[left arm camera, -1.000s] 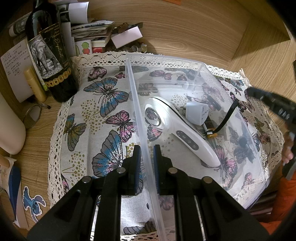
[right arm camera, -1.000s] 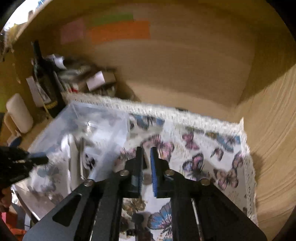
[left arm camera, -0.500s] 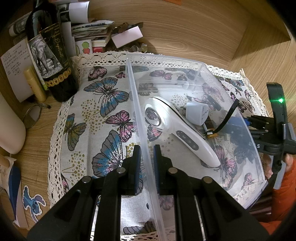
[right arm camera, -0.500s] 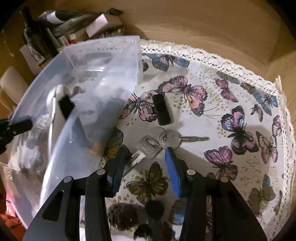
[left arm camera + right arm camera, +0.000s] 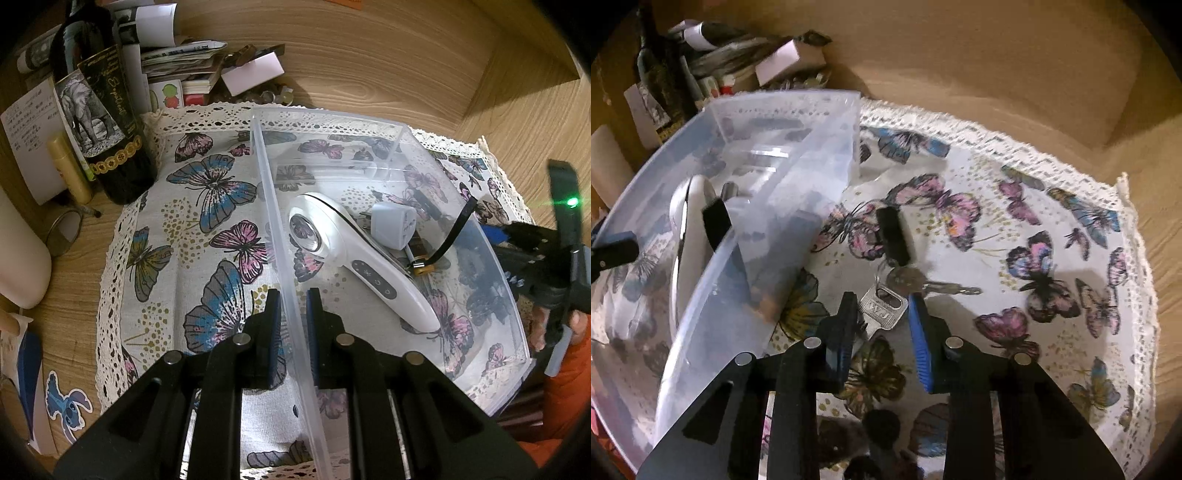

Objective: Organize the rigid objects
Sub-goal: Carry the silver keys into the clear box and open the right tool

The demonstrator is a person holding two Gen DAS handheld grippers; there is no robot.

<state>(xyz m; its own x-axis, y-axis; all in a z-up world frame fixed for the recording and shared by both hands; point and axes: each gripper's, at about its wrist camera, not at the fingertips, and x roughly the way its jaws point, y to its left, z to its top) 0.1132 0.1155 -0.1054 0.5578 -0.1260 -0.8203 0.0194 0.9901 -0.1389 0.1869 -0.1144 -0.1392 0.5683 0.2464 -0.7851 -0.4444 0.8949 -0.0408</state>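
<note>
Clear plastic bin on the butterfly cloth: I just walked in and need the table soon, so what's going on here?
A person is tidying loose items with two handheld claws. The left claw is shut on the near wall of the clear plastic bin, which holds a white handheld device and a white plug adapter. The right claw is open around the silver keys with a black fob on the butterfly-print cloth, not yet gripping.

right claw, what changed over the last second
The right claw swung down from facing the wooden wall toward the bunch of keys on the butterfly cloth, opened, and now straddles the square key head without closing. The left claw stayed clamped on the clear bin wall; the white handheld device and adapter inside have not moved.
</note>
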